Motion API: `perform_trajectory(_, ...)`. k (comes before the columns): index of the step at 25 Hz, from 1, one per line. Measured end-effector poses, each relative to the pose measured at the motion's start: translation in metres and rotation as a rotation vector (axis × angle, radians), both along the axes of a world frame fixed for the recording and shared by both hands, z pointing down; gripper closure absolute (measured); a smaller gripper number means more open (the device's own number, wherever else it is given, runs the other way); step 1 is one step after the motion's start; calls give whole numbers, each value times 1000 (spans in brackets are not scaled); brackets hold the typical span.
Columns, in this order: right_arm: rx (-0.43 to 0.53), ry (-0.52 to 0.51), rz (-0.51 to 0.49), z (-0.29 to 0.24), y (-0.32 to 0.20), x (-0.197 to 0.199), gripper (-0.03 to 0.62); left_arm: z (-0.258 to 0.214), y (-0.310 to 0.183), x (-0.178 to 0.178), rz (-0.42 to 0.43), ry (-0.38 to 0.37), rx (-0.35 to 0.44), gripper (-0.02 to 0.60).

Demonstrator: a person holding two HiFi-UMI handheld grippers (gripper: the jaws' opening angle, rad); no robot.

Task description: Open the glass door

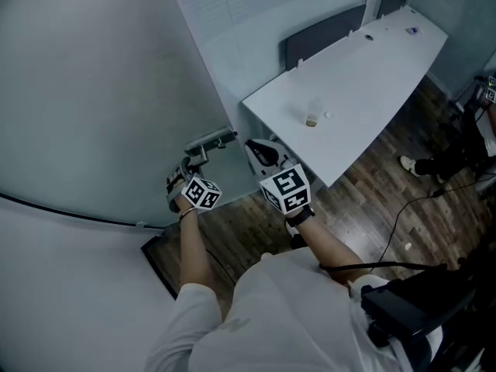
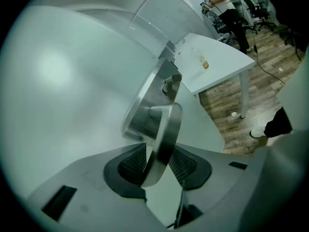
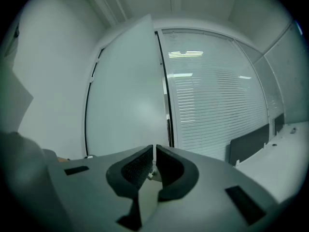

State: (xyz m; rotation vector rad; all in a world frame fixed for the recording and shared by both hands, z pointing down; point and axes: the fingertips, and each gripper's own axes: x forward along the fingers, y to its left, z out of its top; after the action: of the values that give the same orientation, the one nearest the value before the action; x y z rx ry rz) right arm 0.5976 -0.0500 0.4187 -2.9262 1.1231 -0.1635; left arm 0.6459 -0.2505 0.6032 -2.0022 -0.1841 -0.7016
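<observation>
Between the jaws of the left gripper (image 2: 157,167) lies the flat metal handle (image 2: 164,134) of the glass door (image 2: 63,81). It is seen edge-on, with a ribbed pad against each face, so the jaws appear clamped on it. The handle's end sits deep in the throat, and its round plate (image 2: 145,98) is fixed to the glass just ahead of the jaws.

For the step in hand, opening the door, the clamp should be held firm. The pull is best taken along the door's own arc, with the wrist allowed to turn as the door swings. A straight tug would likely let the smooth metal slide out between the pads. The jaws of the right gripper (image 3: 153,164) are pressed together with nothing between them. In the head view this gripper (image 1: 261,150) is seen just beside the handle (image 1: 213,140), and it is best kept clear of the door's edge.

Ahead of the right jaws the frosted door panel (image 3: 130,91) seems to stand ajar, though this cannot be told for certain. Its surface is plain, smooth and matt, with a dark line along the frame.

Beyond the left jaws and to their right a white desk (image 2: 219,69) is seen, with a small jar (image 2: 205,63) on it. Past the door, slatted blinds (image 3: 217,95) fill the wall. A wooden floor (image 1: 372,200) with loose cables runs under the desk, and a seated person is partly shown at the far edge of the room.
</observation>
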Motion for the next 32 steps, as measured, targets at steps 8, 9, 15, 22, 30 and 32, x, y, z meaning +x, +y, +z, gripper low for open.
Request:
perform_trajectory(8, -36, 21, 107, 9, 18, -67, 580, -2, 9, -25, 67, 38, 2, 456)
perform_trajectory(9, -40, 20, 111, 11, 20, -72, 567, -2, 10, -28, 73, 41, 0, 456)
perform_trajectory(15, -65, 39, 78, 8, 13, -87, 497, 2, 16, -51, 89, 42, -20, 456)
perform_trajectory(22, -57, 73, -23, -2, 2, -88, 497, 4, 22, -90, 58, 10, -58, 453)
perform_trajectory(30, -64, 92, -144, -10, 20, -110, 499, 1, 25, -131, -46, -6, -103, 422)
perform_trajectory(32, -51, 77, -175, -9, 29, -114, 499, -2, 27, -141, -77, -7, -109, 413)
